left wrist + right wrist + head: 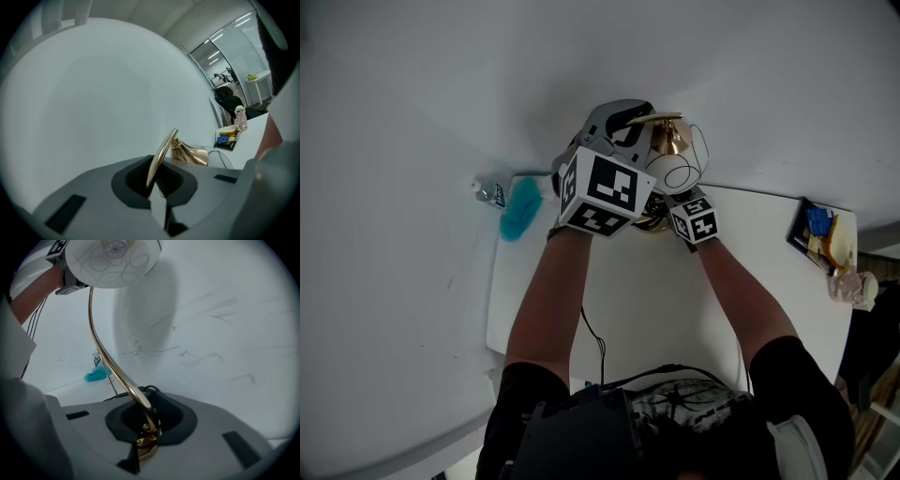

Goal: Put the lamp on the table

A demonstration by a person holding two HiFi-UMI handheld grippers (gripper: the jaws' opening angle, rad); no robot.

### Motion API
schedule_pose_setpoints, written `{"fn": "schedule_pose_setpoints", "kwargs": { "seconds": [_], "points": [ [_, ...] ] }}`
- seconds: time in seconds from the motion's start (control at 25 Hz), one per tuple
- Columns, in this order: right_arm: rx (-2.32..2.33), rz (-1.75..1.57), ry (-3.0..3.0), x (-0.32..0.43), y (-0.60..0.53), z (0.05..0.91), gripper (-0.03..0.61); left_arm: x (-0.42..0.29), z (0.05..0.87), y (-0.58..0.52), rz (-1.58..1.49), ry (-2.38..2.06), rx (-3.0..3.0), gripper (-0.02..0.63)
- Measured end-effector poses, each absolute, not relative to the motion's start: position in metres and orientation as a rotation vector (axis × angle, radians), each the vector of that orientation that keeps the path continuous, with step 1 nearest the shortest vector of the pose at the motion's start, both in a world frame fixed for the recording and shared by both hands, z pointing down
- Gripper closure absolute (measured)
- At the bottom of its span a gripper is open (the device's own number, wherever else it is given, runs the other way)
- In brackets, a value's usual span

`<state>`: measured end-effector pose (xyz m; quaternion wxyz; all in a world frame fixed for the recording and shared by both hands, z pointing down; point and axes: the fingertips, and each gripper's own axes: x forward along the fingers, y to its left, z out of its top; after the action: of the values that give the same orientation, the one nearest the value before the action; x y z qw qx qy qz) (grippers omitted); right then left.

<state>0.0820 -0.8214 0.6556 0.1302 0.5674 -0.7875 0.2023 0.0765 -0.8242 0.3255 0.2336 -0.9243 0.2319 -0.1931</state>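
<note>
The lamp has a curved gold arm point(667, 117), a gold cone fitting point(190, 153) and a white wire-patterned shade point(112, 261). It stands over the far edge of the white table point(628, 300), close to the wall. My left gripper point(157, 180) is shut on the upper part of the gold arm point(161, 154), which runs up out of its jaws. My right gripper point(146, 427) is shut on the lower gold stem point(117, 371) near the base. In the head view both marker cubes sit side by side in front of the lamp. Whether the base rests on the table is hidden.
A blue cloth point(522, 208) and a small bottle point(490, 192) lie at the table's far left corner. A dark tray point(814, 236) with small items sits at the right edge. A thin black cable point(598, 342) trails over the table. The pale wall is right behind the lamp.
</note>
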Motion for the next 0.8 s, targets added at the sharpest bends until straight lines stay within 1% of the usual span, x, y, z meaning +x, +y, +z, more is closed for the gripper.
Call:
{"fn": "schedule_pose_setpoints", "kwargs": {
  "seconds": [0.08,0.16,0.2,0.32,0.36,0.52,0.68,0.8],
  "points": [
    [1.614,0.595,-2.279,0.081,-0.818,0.659,0.545,0.075,0.326,-0.825,-0.527,0.657,-2.544,0.597],
    [1.566,0.581,-2.276,0.077,-0.814,0.659,0.468,0.073,0.324,-0.825,-0.519,0.690,-2.531,0.592],
    [1.547,0.567,-2.271,0.075,-0.812,0.659,0.445,0.071,0.322,-0.825,-0.518,0.707,-2.513,0.576],
    [1.534,0.556,-2.256,0.077,-0.806,0.658,0.408,0.063,0.314,-0.824,-0.525,0.748,-2.465,0.453],
    [1.532,0.567,-2.255,0.079,-0.803,0.658,0.405,0.060,0.314,-0.823,-0.535,0.756,-2.459,0.423],
    [1.519,0.568,-2.244,0.084,-0.792,0.652,0.374,0.046,0.315,-0.815,-0.572,0.781,-2.445,0.414],
    [1.535,0.536,-2.246,0.092,-0.779,0.635,0.373,0.030,0.307,-0.799,-0.528,0.830,-2.465,0.414],
    [1.570,0.501,-2.255,0.100,-0.763,0.620,0.373,0.020,0.297,-0.780,-0.433,0.872,-2.515,0.416]
  ]
}}
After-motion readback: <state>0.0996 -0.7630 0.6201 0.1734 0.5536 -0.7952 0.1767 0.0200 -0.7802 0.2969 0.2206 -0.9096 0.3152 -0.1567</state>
